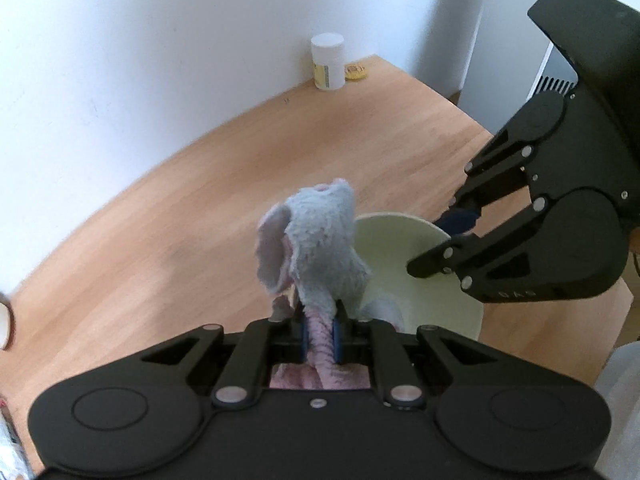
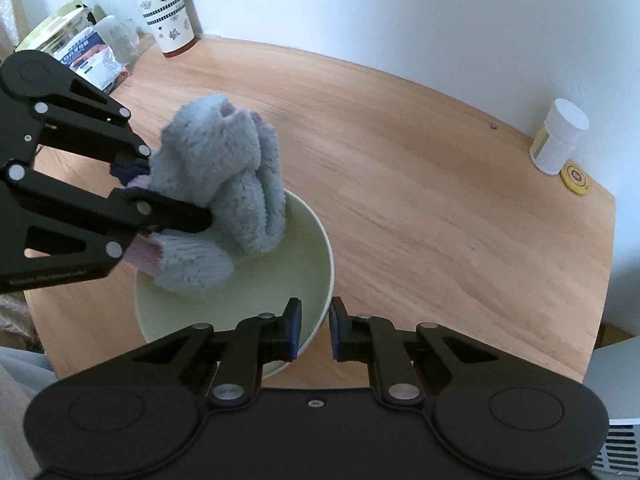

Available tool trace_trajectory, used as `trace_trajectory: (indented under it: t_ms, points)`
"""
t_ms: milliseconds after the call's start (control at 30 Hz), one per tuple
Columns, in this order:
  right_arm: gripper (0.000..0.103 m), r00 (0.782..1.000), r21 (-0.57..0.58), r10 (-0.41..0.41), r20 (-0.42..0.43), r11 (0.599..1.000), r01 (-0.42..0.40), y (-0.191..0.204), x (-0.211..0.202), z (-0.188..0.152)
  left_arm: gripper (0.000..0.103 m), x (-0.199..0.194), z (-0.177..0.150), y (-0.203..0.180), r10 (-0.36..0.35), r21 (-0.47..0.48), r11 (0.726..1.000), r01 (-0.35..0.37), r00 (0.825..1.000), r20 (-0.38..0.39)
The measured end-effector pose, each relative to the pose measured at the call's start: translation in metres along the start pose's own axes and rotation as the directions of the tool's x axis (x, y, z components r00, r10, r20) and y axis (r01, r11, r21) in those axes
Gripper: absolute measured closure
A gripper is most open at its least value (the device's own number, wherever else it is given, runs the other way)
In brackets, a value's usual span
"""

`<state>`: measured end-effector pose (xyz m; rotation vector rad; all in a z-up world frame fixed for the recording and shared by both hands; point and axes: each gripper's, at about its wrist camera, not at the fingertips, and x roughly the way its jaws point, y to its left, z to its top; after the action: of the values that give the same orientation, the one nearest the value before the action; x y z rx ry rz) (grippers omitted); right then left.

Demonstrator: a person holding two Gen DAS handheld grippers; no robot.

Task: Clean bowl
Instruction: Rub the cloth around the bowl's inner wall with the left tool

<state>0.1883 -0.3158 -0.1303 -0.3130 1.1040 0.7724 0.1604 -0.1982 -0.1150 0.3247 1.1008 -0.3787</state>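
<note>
A pale green bowl (image 2: 280, 264) stands on the wooden table; it also shows in the left wrist view (image 1: 408, 264). My left gripper (image 1: 320, 332) is shut on a fluffy grey and pink cloth (image 1: 316, 248), which hangs into the bowl's left side (image 2: 224, 184). My right gripper (image 2: 314, 330) straddles the bowl's near rim, one finger inside and one outside, jaws closed on the rim. It shows from the side in the left wrist view (image 1: 448, 232).
A white pill bottle (image 2: 560, 136) and a yellow disc (image 2: 575, 178) stand by the wall at the table's right corner. A patterned cup with a red lid (image 2: 164, 8), a packet (image 2: 96, 60) and a jar (image 2: 60, 28) crowd the far left.
</note>
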Motion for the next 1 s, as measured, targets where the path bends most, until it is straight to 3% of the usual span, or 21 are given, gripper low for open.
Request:
trace_trajectory:
  t_ms: [200,433,567,733,1000]
  points:
    - [0.087,1.0,-0.008,-0.003,-0.009,1.0,0.003,0.001,0.001,0.002,0.093,0.028,0.004,-0.008,-0.04,0.054,0.998,0.043,0.997,-0.065]
    - [0.087,1.0,-0.007,-0.001,-0.024,1.0,0.001,0.0,0.003,0.002,0.093,0.046,0.006,-0.015,-0.08,0.099,0.991,0.089,0.993,-0.089]
    - [0.088,0.999,-0.008,0.0,-0.033,1.0,0.0,-0.001,0.004,0.004,0.093,0.046,0.005,-0.015,-0.116,0.102,0.987,0.128,0.987,-0.111]
    - [0.088,0.999,-0.012,-0.01,-0.042,1.0,0.01,0.0,0.007,0.009,0.093,0.043,0.002,-0.014,-0.184,0.117,0.972,0.206,0.968,-0.172]
    - [0.088,0.998,-0.035,-0.004,-0.063,0.999,0.002,0.006,0.015,0.016,0.093,0.023,0.002,-0.009,-0.224,0.111,0.962,0.25,0.953,-0.206]
